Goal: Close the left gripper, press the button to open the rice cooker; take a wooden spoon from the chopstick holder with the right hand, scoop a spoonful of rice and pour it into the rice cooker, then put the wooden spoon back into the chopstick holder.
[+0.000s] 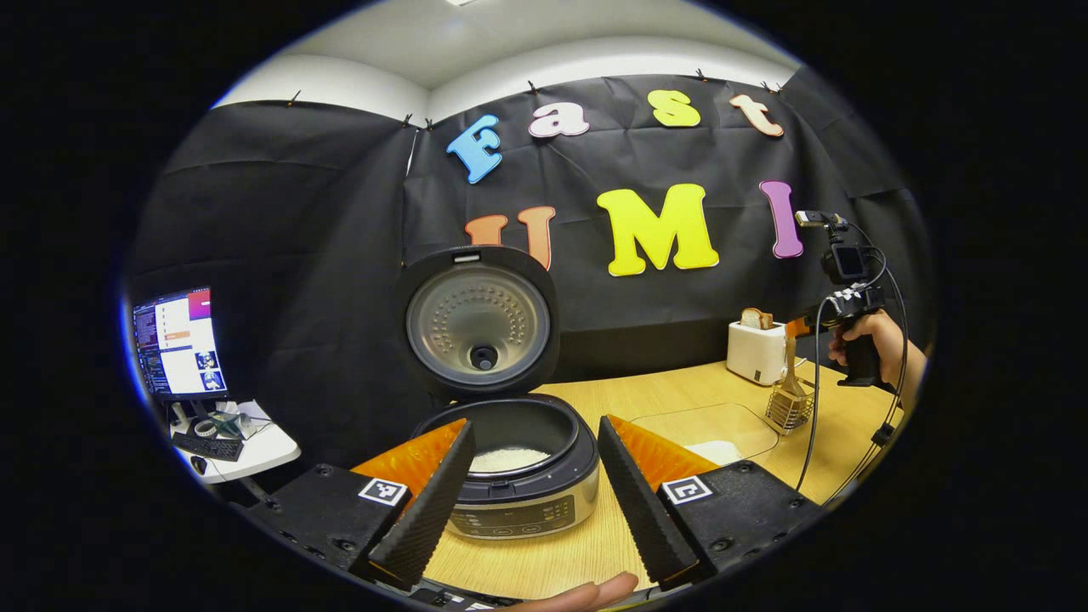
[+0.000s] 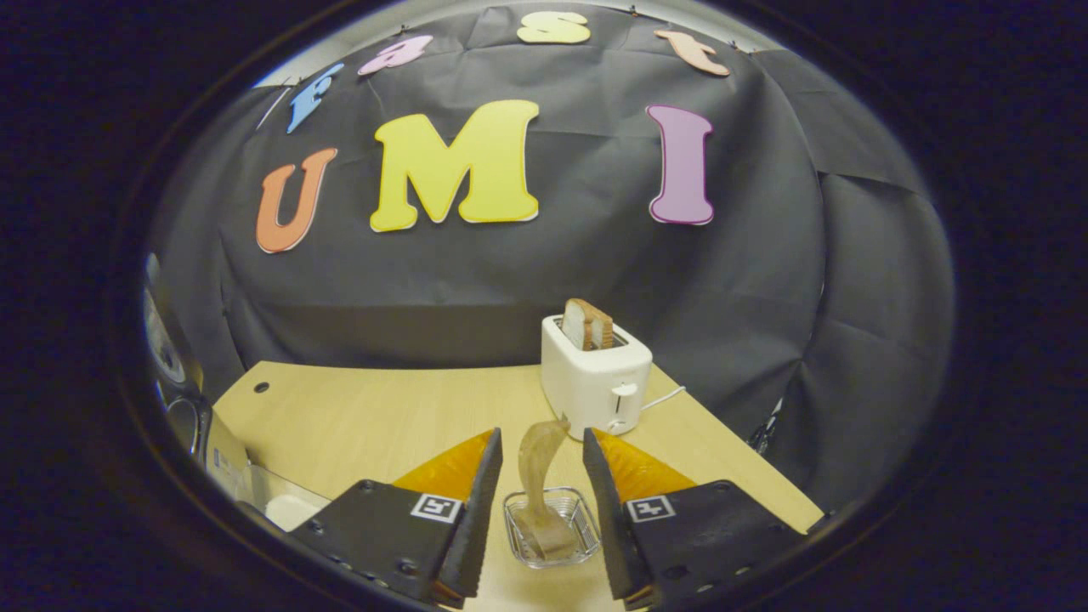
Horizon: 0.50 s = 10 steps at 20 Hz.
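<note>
The rice cooker (image 1: pixel 510 476) stands with its lid (image 1: pixel 478 321) up and white rice (image 1: pixel 508 459) in its pot. The left gripper (image 1: pixel 531 497) is open wide, at 6 o'clock from the cooker. The right gripper (image 2: pixel 540 510) is open too, with the wooden spoon (image 2: pixel 540 476) standing free between its fingers in the chopstick holder (image 2: pixel 552 527). A toaster (image 2: pixel 595 382) holds bread (image 2: pixel 586 323) at 12 o'clock from the holder.

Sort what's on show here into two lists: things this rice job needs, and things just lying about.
Needed:
rice cooker, lid up, rice inside
wooden spoon, standing in the chopstick holder
clear container of rice
left gripper and right gripper, both open

Lying about:
toaster with bread
monitor
keyboard
</note>
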Motion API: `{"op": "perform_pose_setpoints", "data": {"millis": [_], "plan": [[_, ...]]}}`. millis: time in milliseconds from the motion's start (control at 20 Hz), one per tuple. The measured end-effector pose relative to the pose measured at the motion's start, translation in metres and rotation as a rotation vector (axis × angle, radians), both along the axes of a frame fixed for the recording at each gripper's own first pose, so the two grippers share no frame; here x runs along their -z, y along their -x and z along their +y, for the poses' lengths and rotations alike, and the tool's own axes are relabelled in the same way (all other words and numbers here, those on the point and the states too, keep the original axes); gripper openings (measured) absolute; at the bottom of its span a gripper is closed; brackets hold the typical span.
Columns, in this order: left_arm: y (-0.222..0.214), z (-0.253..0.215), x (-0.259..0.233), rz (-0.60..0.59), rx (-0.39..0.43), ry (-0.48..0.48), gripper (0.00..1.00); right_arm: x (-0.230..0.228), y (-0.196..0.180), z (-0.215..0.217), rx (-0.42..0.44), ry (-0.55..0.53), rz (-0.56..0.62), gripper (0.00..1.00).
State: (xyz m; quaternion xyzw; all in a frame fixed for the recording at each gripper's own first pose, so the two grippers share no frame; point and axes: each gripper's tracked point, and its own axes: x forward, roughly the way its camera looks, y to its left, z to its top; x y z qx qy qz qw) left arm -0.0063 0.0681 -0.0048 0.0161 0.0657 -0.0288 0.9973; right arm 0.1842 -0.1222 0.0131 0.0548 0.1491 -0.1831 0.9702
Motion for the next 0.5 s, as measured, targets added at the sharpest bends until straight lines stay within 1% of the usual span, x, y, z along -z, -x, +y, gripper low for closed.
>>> {"op": "perform_pose_setpoints", "data": {"millis": [50, 150, 200, 350, 400, 500], "plan": [[0.002, 0.002, -0.003, -0.008, -0.009, 0.0, 0.93, -0.003, 0.005, 0.005, -0.001, -0.006, -0.008, 0.63], [0.005, 0.001, -0.007, -0.021, -0.02, 0.003, 0.95, -0.008, 0.015, 0.004, -0.004, -0.012, -0.021, 0.7], [0.006, 0.003, -0.012, -0.035, -0.036, -0.01, 0.95, -0.01, 0.021, 0.003, 0.0, -0.014, -0.027, 0.76], [0.008, 0.014, -0.018, -0.053, -0.094, -0.044, 0.95, -0.018, 0.037, 0.007, -0.043, 0.006, -0.068, 0.9], [0.009, 0.02, -0.021, -0.064, -0.119, -0.04, 0.95, -0.017, 0.042, 0.009, -0.064, 0.011, -0.072, 0.89], [0.007, 0.025, -0.027, -0.057, -0.141, -0.03, 0.95, -0.015, 0.051, 0.007, -0.085, 0.022, -0.079, 0.91]]}}
